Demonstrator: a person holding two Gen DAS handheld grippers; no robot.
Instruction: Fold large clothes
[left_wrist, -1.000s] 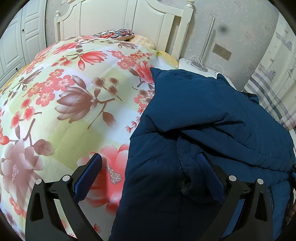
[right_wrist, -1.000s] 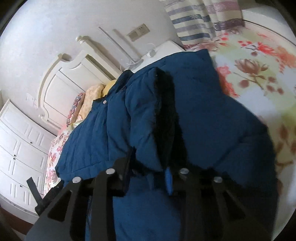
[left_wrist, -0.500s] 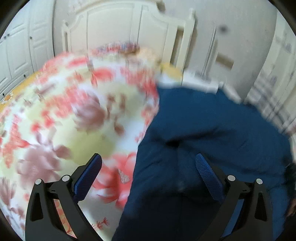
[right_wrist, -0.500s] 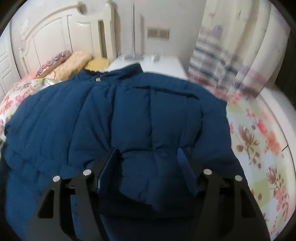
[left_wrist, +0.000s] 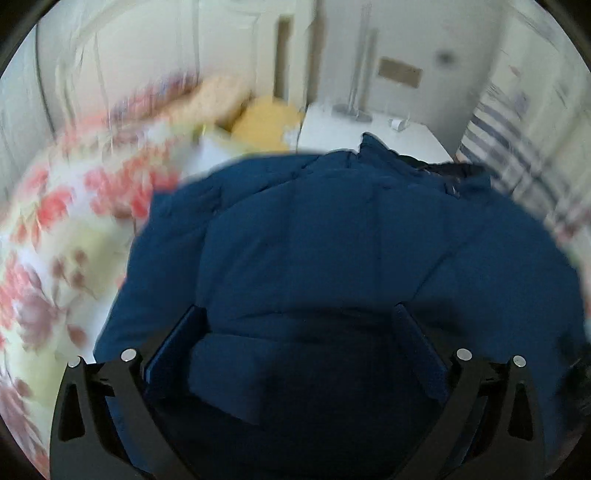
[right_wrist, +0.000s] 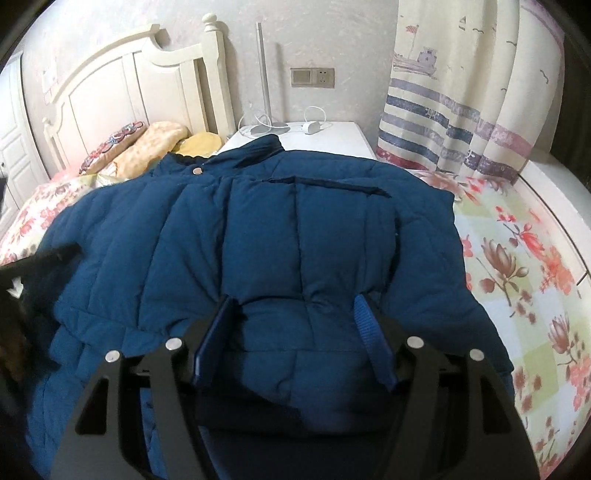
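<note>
Evidently mid-fold, the navy quilted padded jacket lies spread on the floral-quilted bed, its hem panel bulging between both jaws: right gripper, just been opening, stands released; left gripper likewise gapes, unclenched, presumably repositioning.

No legible text, label or brand anywhere (curtain shows boat drawings only).

Motion blur smears the floral bedspread and pillows in the left wrist view. The jacket hem runs off the bottom edge, hidden behind the gripper frames.
</note>
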